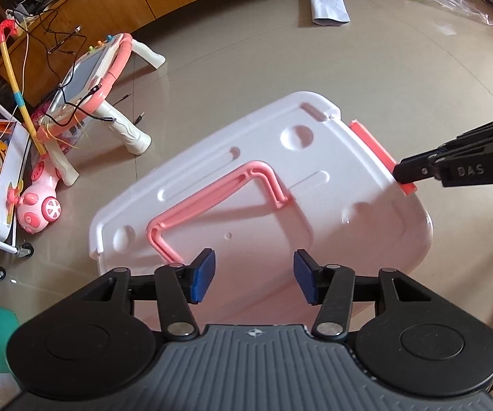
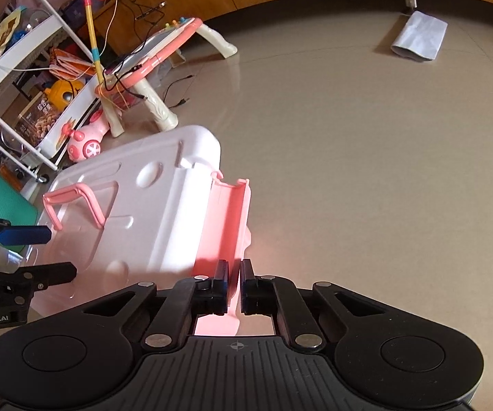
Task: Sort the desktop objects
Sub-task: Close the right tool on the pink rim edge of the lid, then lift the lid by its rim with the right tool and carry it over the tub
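A white storage box (image 1: 260, 185) with a pink carrying handle (image 1: 219, 202) on its lid is seen tilted above the floor (image 1: 280, 51), apparently lifted by one side. The pink latch (image 2: 224, 219) on the box's end is swung outward and is pinched by the right gripper (image 2: 234, 282), its jaws nearly closed on the latch's lower edge; the latch is probably being released so the lid can be opened for sorting. The left gripper (image 1: 254, 279) is held just over the near side of the lid, its jaws wide apart and gripping nothing, seemingly kept ready to steady the box.
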### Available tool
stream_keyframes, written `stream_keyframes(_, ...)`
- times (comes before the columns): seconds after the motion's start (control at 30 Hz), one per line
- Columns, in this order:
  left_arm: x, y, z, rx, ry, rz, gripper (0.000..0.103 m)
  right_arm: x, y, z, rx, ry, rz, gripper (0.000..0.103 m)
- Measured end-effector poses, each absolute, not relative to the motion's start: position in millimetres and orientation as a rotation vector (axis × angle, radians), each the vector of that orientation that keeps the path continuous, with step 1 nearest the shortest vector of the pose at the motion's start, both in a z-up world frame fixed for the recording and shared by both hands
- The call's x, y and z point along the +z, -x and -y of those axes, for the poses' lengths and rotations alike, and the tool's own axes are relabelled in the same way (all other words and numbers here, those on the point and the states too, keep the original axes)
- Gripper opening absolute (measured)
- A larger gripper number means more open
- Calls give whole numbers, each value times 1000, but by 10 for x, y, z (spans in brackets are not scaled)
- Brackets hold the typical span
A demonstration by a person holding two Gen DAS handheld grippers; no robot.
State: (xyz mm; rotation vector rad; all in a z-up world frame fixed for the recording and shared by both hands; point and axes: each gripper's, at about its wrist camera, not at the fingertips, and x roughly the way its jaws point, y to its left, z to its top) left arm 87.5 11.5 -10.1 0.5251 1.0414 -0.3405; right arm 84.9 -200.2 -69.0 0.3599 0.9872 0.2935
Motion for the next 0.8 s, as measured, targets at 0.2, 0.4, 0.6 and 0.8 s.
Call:
stream_keyframes(0.2,-100,-874,-126,-329,-515,-1042,55,-412,-801,1974,313,-323,-933,4)
stream_keyframes(0.4,-97,-863,-145,-321,-500,-1043,56,-187,-820,1834,347,-252,-905,3)
stream_keyframes(0.6,-92,-845,-169,-327,-496,-1044,56,-360,-813,2032,250,-288,-940,11)
stream_keyframes(0.8,-92,-853,-183,-327,-494,-1045,59,-643,-807,2071,253,-357,-982,26)
